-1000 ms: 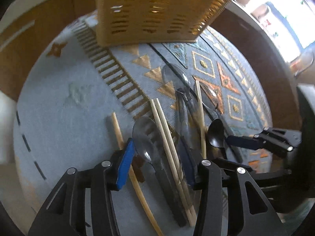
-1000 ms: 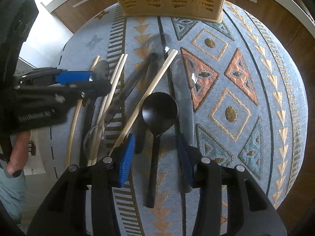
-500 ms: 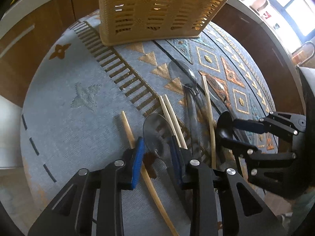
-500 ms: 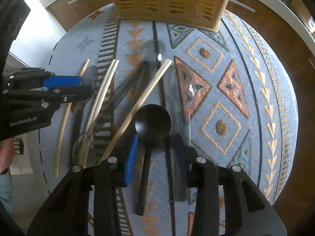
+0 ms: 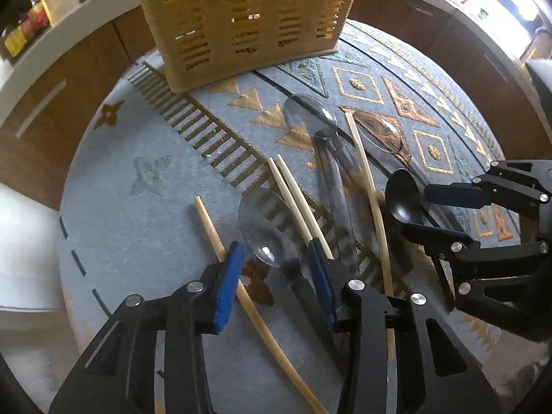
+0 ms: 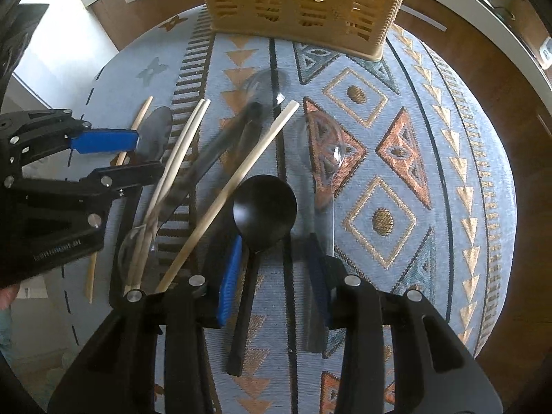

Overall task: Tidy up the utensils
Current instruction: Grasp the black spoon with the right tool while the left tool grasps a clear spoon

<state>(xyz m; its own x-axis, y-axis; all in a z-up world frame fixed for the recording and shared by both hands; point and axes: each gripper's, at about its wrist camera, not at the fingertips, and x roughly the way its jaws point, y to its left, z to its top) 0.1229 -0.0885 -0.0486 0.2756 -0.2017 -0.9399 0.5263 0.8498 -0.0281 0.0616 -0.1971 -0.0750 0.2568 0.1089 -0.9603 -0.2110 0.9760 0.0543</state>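
- The counter (image 6: 448, 179) is round and covered by a blue patterned cloth; everything lies on that cloth, so each utensil can be approached from above.
- The yellow slotted basket (image 5: 241, 17) stands at the far edge of the counter, upright with its top out of view. It is probably where the utensils belong, and it sits well apart from the pile.
- The utensils lie in a loose heap from the middle toward the near edge, handles mostly pointing to the near edge, which lets each pair of tongs come in along a handle.
- The left tongs (image 5: 276, 272) are apart, low over the near-left part of the cloth, straddling the clear spoon (image 5: 265, 227) where bowl meets handle. I judge they are placed to close on it.
- The right tongs (image 6: 272, 272) are also apart, straddling the neck of the black spoon (image 6: 264, 207); neither pad looks pressed against it.
- A pair of chopsticks (image 5: 296, 200) lies just beside the clear spoon, touching or crossing its edge, so a grip there may catch them too.
- A single chopstick (image 5: 214, 231) passes under the left pad (image 5: 227, 289), and another (image 6: 238, 176) leans beside the black spoon.
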